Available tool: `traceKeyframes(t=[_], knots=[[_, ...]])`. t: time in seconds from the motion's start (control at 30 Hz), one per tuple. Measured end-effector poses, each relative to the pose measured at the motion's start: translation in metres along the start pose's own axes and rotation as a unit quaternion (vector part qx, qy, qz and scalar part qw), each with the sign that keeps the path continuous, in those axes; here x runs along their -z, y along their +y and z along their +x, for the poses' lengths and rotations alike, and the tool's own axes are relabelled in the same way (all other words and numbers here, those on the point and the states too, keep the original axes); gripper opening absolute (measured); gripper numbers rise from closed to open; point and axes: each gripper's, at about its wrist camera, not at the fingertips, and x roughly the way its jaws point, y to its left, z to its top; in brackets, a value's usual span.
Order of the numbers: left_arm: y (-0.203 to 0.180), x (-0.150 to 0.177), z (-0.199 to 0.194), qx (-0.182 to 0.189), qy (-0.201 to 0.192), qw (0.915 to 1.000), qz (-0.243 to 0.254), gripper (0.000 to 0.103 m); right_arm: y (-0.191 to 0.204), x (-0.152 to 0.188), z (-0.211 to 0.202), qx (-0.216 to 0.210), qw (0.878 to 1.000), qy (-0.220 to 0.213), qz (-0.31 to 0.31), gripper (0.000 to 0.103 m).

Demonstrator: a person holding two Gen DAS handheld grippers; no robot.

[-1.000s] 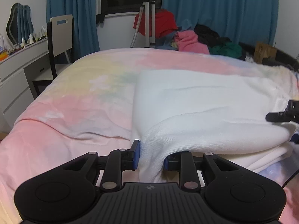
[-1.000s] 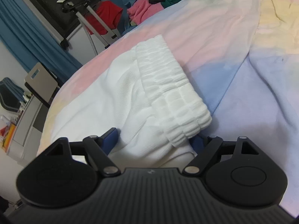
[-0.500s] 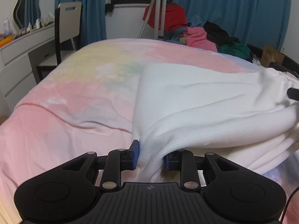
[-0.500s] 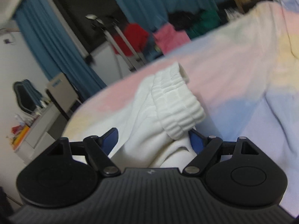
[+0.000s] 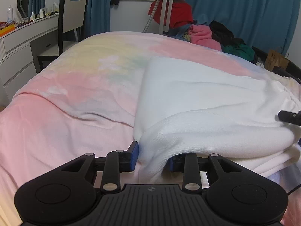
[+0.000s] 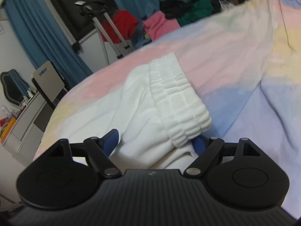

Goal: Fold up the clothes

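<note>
The white garment lies folded over on the bed, and we've got one end in each tool. Our left tool is easing apart with a bunched corner between its pads, so that corner could slump and skew the fold. The right tool stands fairly wide around the waistband; whether it's actually pinching, we can't tell.

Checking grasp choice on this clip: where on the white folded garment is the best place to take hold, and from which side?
Grip the white garment at its ribbed elastic waistband, at the near corner, coming in low from the bed's near edge. The band is thick, bunched and slightly raised off the blanket, so the right tongs can straddle it; the flat panel offers no edge.
</note>
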Motion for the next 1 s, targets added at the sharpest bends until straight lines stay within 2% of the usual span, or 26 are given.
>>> traceKeyframes(t=[0.2, 0.3, 0.37, 0.4, 0.43, 0.47, 0.53, 0.57, 0.6, 0.67, 0.73, 0.87, 0.93, 1.0], knots=[[0.0, 0.002, 0.002, 0.001, 0.004, 1.0, 0.001, 0.036, -0.032, -0.001, 0.027, -0.019, 0.996, 0.033, 0.086, 0.085], [0.006, 0.0, 0.003, 0.011, 0.024, 0.9994, -0.024, 0.041, -0.032, 0.001, 0.033, -0.021, 0.996, 0.035, 0.082, 0.082], [0.012, -0.003, 0.004, 0.02, 0.045, 0.9978, -0.045, 0.049, -0.023, 0.002, 0.027, -0.011, 0.998, 0.028, 0.056, 0.067], [0.015, -0.004, 0.002, 0.028, 0.054, 0.9967, -0.054, 0.055, -0.019, 0.002, 0.024, -0.008, 0.998, 0.025, 0.049, 0.063], [0.019, -0.006, -0.001, 0.038, 0.062, 0.9954, -0.062, 0.062, -0.016, 0.002, 0.019, -0.007, 0.999, 0.02, 0.044, 0.054], [0.022, -0.007, -0.005, 0.053, 0.067, 0.9939, -0.07, 0.064, -0.013, 0.001, 0.014, -0.007, 0.999, 0.011, 0.039, 0.048], [0.031, -0.009, -0.017, 0.088, 0.068, 0.9901, -0.086, 0.071, -0.007, -0.001, 0.003, -0.006, 1.0, -0.005, 0.029, 0.042], [0.035, -0.01, -0.023, 0.107, 0.06, 0.9876, -0.098, 0.082, -0.003, -0.002, -0.003, -0.007, 1.0, -0.016, 0.021, 0.04], [0.04, -0.011, -0.028, 0.126, 0.053, 0.9847, -0.109, 0.09, 0.0, -0.004, -0.008, -0.008, 1.0, -0.024, 0.016, 0.039], [0.047, -0.013, -0.038, 0.161, 0.038, 0.9774, -0.132, 0.092, 0.005, -0.006, -0.016, -0.015, 0.999, -0.038, 0.013, 0.036], [0.052, -0.017, -0.034, 0.175, 0.029, 0.9708, -0.162, 0.096, 0.006, -0.007, -0.02, -0.019, 0.999, -0.045, 0.011, 0.036], [0.06, -0.024, 0.004, 0.181, 0.057, 0.9556, -0.225, 0.096, 0.004, -0.007, -0.018, -0.015, 0.999, -0.047, 0.009, 0.036], [0.065, -0.024, 0.027, 0.187, 0.08, 0.9436, -0.261, 0.091, -0.001, -0.007, -0.013, -0.01, 0.999, -0.041, 0.016, 0.036], [0.069, -0.022, 0.045, 0.22, 0.103, 0.926, -0.289, 0.089, -0.003, -0.006, -0.009, -0.008, 0.999, -0.038, 0.022, 0.036]])
